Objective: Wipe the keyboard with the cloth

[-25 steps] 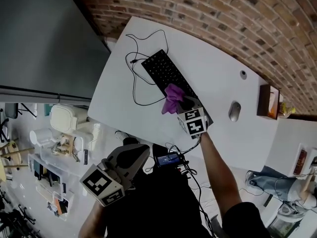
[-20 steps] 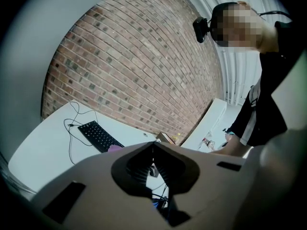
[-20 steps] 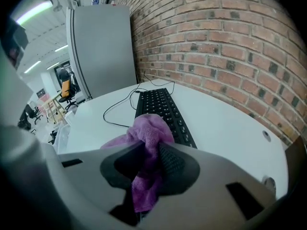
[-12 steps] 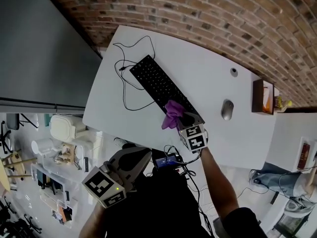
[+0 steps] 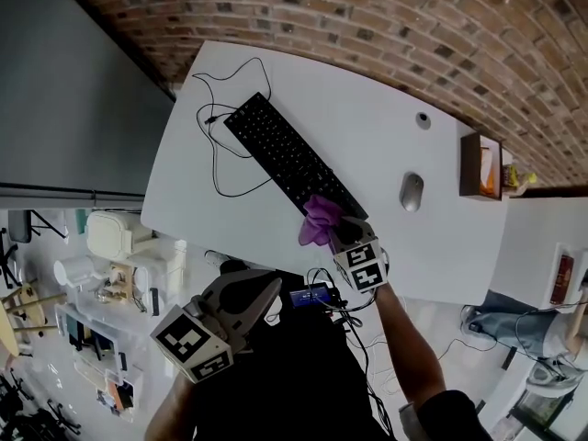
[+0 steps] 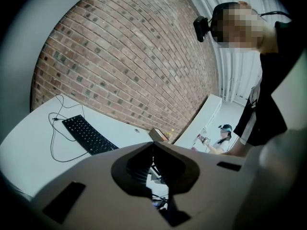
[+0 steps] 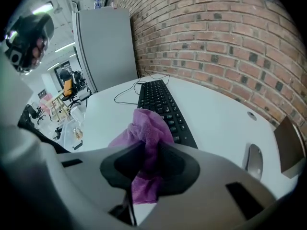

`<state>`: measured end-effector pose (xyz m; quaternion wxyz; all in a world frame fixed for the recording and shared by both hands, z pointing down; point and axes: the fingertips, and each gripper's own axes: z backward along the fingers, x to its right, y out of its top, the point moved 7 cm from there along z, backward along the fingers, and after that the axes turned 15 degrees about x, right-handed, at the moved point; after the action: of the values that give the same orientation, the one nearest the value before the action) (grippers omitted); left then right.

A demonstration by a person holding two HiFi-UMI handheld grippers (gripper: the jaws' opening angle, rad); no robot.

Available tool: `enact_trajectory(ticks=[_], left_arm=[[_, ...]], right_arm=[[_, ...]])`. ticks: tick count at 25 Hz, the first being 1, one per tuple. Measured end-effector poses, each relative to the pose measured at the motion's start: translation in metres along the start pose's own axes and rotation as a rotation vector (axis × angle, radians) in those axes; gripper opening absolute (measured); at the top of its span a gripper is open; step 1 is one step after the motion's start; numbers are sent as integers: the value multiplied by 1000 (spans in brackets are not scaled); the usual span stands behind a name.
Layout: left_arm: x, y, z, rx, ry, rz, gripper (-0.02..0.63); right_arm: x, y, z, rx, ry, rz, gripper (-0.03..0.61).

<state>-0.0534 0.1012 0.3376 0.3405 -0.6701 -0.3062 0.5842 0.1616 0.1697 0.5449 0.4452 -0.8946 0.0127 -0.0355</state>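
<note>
Left gripper (image 5: pixel 268 289) hangs close to the person, off the bench (image 5: pixel 367 122), jaws shut on nothing. Right gripper (image 7: pixel 149 150) pinches the purple cloth (image 7: pixel 144 128) tight, right at the keyboard (image 5: pixel 276 147)'s near end. Looks like mid-wipe. Next, prob: press cloth down & slide it along the keys to the far end.

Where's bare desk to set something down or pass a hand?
Widest free patch: table between keyboard, mouse and the brick wall. Smaller strip between mouse and box. Crowded: cable loops at the keyboard's far end, and the right tool with the cloth at its near end.
</note>
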Motion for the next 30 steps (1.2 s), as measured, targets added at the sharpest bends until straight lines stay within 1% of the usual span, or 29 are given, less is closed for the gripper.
enact_trajectory(ticks=[5,8,11,20,30], left_arm=[[6,-3,-2,3,-6,1,15],[6,-4,0,3,-2,3,15],[5,-5,3,9,9,6,15],[-11,2,13,45,45,29,15],[-35,13,27,67,58,50,15]], right_arm=[[0,-14,18,-13,-7,-18,94],[-1,-15,20,-18,-15,-28,94],[-3,-13,18,-23,-13,-15,94],[-4,-2,3,-35,-3,0,94],[-15,22,-27,-21,6,27,94]])
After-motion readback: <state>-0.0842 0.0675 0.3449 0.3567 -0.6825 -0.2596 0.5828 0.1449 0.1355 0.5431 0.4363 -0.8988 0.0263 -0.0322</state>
